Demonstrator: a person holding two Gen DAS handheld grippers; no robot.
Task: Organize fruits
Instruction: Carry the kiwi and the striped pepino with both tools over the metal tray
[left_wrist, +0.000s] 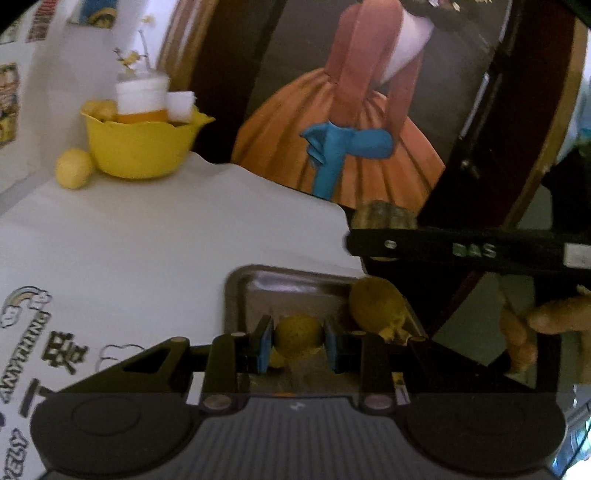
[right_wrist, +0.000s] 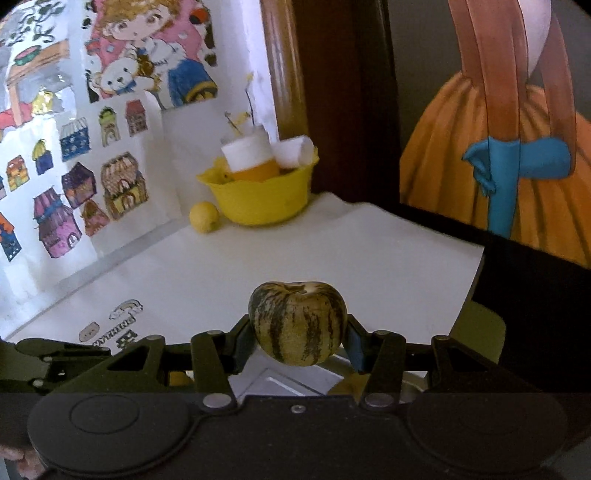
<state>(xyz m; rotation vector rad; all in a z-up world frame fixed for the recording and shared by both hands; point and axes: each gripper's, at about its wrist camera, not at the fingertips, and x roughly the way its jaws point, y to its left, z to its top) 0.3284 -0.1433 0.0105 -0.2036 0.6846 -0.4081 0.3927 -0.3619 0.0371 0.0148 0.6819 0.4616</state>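
Note:
My left gripper (left_wrist: 298, 341) is shut on a small round yellow fruit (left_wrist: 298, 335) and holds it over a metal tray (left_wrist: 280, 284) at the table's near right. A larger yellow fruit (left_wrist: 376, 308) lies in the tray beside it. My right gripper (right_wrist: 299, 332) is shut on a striped green-and-cream melon-like fruit (right_wrist: 298, 323), held above the tray's corner (right_wrist: 291, 380). The right gripper also shows in the left wrist view as a black bar (left_wrist: 461, 247) above the tray. A loose lemon (right_wrist: 204, 217) lies by a yellow bowl (right_wrist: 262, 199) at the back.
The yellow bowl (left_wrist: 136, 147) holds white-capped bottles and small fruit; the lemon (left_wrist: 74, 168) sits at its left. The white table (left_wrist: 166, 229) has printed stickers at the near left. A sticker-covered wall stands left, a large framed painting (left_wrist: 351, 122) behind right. The table's right edge (right_wrist: 476, 273) drops off.

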